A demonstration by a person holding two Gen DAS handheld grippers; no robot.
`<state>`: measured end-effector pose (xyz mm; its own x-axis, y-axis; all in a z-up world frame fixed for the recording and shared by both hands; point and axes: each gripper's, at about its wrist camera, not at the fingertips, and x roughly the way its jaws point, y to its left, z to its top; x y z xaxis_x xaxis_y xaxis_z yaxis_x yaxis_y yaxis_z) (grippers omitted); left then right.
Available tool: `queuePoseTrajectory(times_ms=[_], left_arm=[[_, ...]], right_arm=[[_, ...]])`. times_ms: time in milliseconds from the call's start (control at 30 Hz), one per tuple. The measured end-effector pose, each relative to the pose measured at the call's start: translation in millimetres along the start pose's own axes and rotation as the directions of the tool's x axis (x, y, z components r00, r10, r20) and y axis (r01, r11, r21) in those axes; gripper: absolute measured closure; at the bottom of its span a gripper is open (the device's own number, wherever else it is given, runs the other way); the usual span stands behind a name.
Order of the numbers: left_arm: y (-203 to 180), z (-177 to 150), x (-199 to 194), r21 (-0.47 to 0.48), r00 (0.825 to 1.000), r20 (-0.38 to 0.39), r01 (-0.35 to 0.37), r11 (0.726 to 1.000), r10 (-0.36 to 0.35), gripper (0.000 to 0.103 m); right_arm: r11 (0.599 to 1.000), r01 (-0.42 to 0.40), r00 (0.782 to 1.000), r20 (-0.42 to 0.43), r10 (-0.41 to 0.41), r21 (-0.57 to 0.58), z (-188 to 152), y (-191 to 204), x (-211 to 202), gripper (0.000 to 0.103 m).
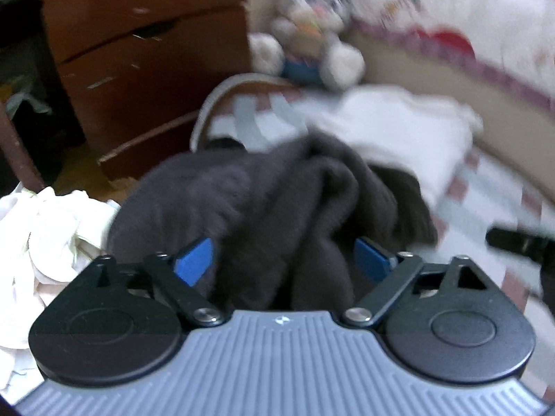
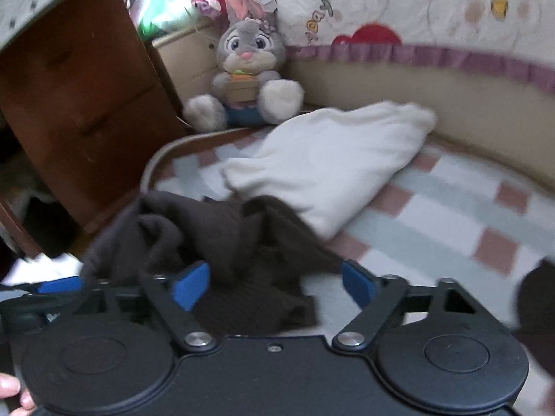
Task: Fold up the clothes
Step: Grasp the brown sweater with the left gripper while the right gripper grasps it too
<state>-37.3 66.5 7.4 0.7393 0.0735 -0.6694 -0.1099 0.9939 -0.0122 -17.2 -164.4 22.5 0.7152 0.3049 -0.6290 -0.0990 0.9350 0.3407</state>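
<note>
A dark grey-brown knit garment [image 1: 263, 190] lies bunched on the checked bed cover [image 1: 485, 201]. My left gripper [image 1: 282, 260] is open, its blue pads on either side of the bunched cloth. In the right wrist view the same garment [image 2: 222, 235] lies crumpled, and my right gripper [image 2: 275, 286] is open over its near edge. A folded white garment [image 2: 329, 159] lies behind it on the bed. The left gripper's blue pad [image 2: 59, 284] shows at the left edge of the right wrist view.
A grey plush rabbit [image 2: 246, 69] sits at the bed's far corner. A brown wooden drawer chest [image 1: 138, 69] stands left of the bed. A white crumpled cloth pile [image 1: 45, 235] lies at the left. A patterned quilt [image 2: 416, 10] lines the back.
</note>
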Motion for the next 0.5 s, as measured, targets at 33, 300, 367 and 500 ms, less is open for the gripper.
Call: queuePoseTrajectory(times_ms=[33, 300, 367, 500], left_arm=[[8.9, 2.0, 0.3, -0.018, 1.0, 0.011, 0.001, 1.0, 0.0, 0.026], [47.6, -7.2, 22.4, -0.008, 1.0, 0.012, 0.002, 1.0, -0.001, 0.054], [52.4, -13.1, 30.6, -0.015, 1.0, 0.001, 0.021, 1.0, -0.021, 0.053], [70.0, -18.5, 54.6, -0.114, 0.995, -0.05, 0.08, 0.99, -0.086, 0.038]], right_arm=[[0.999, -0.035, 0.999, 0.003, 0.035, 0.026, -1.0, -3.6, 4.5, 0.045], [0.989, -0.142, 0.99, 0.018, 0.143, -0.048, -2.6, 8.2, 30.6, 0.084], [0.983, -0.163, 0.986, 0.026, 0.166, -0.088, 0.3, 11.5, 33.3, 0.081], [0.974, -0.177, 0.984, -0.041, 0.173, -0.14, 10.2, 16.5, 56.1, 0.08]])
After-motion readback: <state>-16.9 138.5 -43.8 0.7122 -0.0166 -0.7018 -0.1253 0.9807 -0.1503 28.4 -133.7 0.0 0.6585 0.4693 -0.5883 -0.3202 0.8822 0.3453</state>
